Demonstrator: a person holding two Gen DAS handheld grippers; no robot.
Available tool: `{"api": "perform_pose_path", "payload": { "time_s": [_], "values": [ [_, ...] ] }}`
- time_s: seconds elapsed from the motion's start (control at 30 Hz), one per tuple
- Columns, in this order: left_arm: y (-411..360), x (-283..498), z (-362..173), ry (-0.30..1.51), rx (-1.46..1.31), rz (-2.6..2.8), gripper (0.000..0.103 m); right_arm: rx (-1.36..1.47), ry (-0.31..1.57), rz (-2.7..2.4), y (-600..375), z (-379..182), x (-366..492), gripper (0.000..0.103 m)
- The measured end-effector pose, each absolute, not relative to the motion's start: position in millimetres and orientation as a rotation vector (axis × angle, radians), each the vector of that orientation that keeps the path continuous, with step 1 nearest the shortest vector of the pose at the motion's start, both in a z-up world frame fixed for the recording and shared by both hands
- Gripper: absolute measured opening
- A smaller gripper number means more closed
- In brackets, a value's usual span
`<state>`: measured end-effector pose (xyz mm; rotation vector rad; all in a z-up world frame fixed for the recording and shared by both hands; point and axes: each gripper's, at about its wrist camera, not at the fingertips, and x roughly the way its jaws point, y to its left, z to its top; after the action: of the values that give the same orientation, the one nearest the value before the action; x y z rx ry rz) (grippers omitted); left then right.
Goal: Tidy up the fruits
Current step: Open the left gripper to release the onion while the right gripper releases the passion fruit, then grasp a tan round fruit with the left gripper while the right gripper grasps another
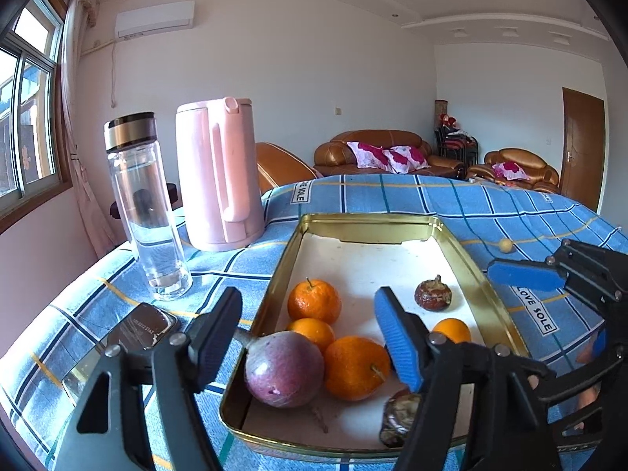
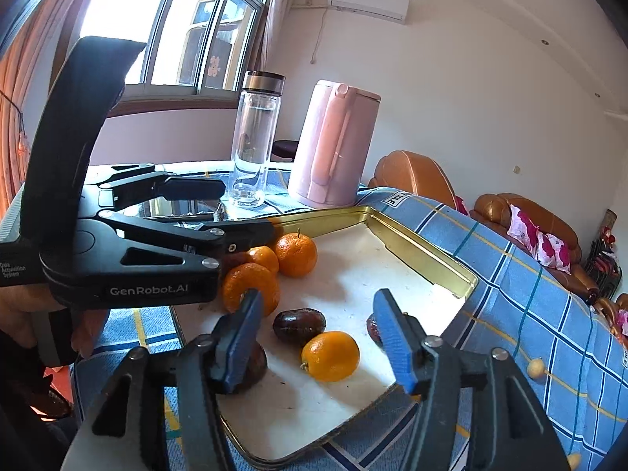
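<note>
A gold metal tray (image 1: pixel 486 278) lies on the blue checked cloth and holds several oranges (image 1: pixel 314 300), a purple passion fruit (image 1: pixel 284 369) and wrinkled dark fruits (image 1: pixel 433 294). My left gripper (image 1: pixel 310 343) is open over the tray's near left corner, above the passion fruit and oranges. My right gripper (image 2: pixel 318 339) is open over the tray (image 2: pixel 424 243), with an orange (image 2: pixel 330 355) and a dark fruit (image 2: pixel 299 325) between its fingers. The left gripper also shows in the right wrist view (image 2: pixel 219 208), and the right gripper at the right edge of the left wrist view (image 1: pixel 526 274).
A pink kettle (image 1: pixel 219 172) and a glass bottle (image 1: pixel 145 204) stand behind the tray on the left. A phone (image 1: pixel 133 333) lies left of the tray. A small yellow fruit (image 1: pixel 505 245) lies on the cloth right of the tray. Sofas stand behind the table.
</note>
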<state>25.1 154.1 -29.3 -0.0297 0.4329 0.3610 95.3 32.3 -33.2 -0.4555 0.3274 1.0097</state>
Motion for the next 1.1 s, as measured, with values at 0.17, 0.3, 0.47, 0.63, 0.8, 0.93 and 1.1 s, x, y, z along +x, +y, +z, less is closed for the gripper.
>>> {"api": "perform_pose_path", "payload": {
  "time_s": [0.17, 0.3, 0.47, 0.63, 0.8, 0.93, 1.1],
  "values": [
    [141.9, 22.5, -15.2, 0.393, -0.023, 0.345, 0.085, -0.469, 0.318, 0.931, 5.4, -23.8, 101.1, 0.063],
    [119.2, 25.9, -2.3, 0.356, -0.016, 0.304, 0.096, -0.466, 0.316, 0.790, -39.2, -10.8, 120.0, 0.065],
    [72.8, 48.6, 9.4, 0.373, -0.008, 0.157, 0.096, -0.388, 0.389, 0.585, -116.5, 0.4, 168.7, 0.065],
    [20.5, 84.1, 10.0, 0.425, 0.021, 0.044, 0.098, -0.283, 0.542, 0.477, -170.5, -10.9, 214.1, 0.065],
    [-17.3, 126.0, -1.6, 0.510, 0.062, 0.003, 0.098, -0.230, 0.669, 0.477, -189.5, -36.6, 244.1, 0.064],
    [-28.0, 159.5, -12.7, 0.580, 0.058, 0.031, 0.098, -0.216, 0.746, 0.481, -193.3, -50.8, 263.3, 0.051],
    [-30.6, 178.3, -8.6, 0.605, 0.042, 0.055, 0.098, -0.264, 0.821, 0.479, -188.8, -67.1, 275.4, 0.030]
  ]
}}
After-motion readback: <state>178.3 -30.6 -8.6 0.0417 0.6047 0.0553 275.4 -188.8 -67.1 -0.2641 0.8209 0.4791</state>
